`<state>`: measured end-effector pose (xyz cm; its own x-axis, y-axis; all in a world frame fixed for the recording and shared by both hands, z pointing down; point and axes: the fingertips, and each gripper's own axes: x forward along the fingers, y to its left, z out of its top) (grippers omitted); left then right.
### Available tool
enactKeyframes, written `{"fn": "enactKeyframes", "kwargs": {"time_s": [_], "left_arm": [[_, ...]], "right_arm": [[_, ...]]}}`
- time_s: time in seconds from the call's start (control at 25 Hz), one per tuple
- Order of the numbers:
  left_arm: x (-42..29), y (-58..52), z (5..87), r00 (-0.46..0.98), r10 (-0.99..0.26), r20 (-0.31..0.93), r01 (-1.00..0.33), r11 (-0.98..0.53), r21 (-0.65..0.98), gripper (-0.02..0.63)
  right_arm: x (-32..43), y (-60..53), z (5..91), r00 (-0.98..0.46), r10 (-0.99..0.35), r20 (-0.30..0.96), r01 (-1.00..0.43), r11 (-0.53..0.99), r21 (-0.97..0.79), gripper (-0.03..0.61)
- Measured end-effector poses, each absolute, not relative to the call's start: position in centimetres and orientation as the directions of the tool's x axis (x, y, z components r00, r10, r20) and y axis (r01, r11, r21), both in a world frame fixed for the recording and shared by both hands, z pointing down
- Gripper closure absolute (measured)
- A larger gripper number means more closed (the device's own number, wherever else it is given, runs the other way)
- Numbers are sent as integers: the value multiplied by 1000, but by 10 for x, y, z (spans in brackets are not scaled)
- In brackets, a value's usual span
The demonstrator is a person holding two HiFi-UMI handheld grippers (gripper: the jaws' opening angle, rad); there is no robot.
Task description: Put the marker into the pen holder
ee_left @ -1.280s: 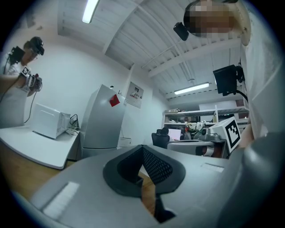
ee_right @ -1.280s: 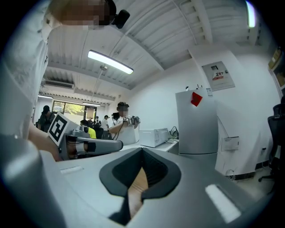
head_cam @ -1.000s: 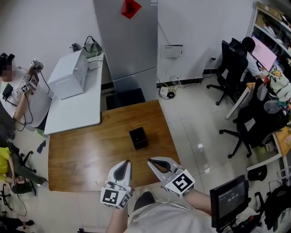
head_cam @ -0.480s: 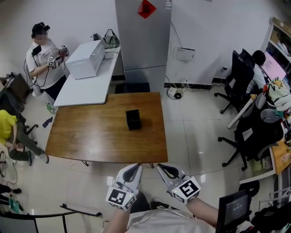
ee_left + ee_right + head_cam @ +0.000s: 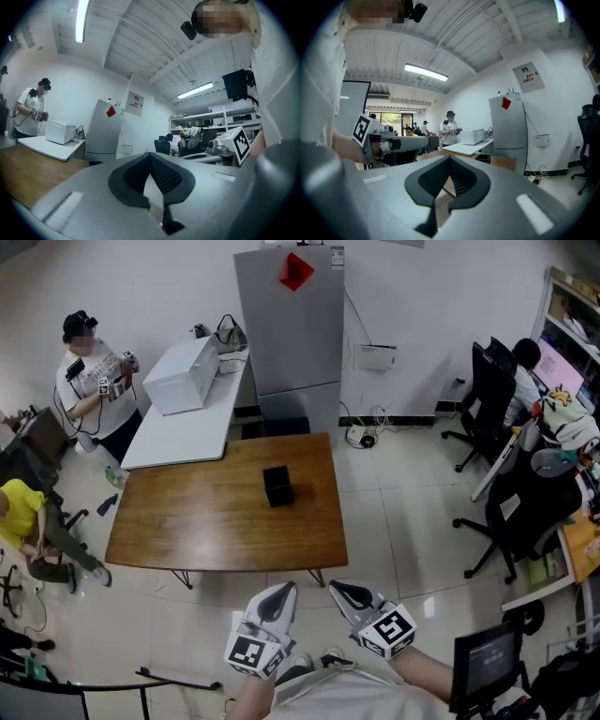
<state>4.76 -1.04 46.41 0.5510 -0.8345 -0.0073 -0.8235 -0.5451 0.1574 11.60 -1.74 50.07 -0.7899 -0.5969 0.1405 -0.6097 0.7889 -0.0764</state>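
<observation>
The marker cannot be made out in any view. The left gripper (image 5: 279,592) and right gripper (image 5: 345,591) hang off the wooden table's (image 5: 206,521) near edge, jaws together on nothing. The black pen holder (image 5: 277,486) stands towards the table's far side. A white table (image 5: 187,427) and a grey fridge (image 5: 292,334) lie beyond it.

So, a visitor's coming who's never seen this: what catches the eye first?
The brown wooden table fills the middle of the head view, a small black pen holder standing on it. Near the bottom edge the left gripper and right gripper sit side by side, both shut and empty, short of the table. No marker shows.
</observation>
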Motion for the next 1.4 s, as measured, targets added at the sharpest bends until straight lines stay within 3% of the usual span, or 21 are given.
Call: {"fn": "enactKeyframes", "kwargs": {"time_s": [0.32,0.76,1.4], "left_arm": [[16,-13,433,556,-830,-41,-822,-557,117,597],[-12,-23,432,572,-819,-53,-811,-573,119,597],[-4,-33,432,573,-818,-56,-810,-575,115,597]], "right_arm": [[75,-22,470,-802,-592,78,-596,802,-43,578],[41,-30,469,-798,-597,88,-602,797,-49,578],[50,-36,466,-800,-595,79,-599,799,-43,577]]}}
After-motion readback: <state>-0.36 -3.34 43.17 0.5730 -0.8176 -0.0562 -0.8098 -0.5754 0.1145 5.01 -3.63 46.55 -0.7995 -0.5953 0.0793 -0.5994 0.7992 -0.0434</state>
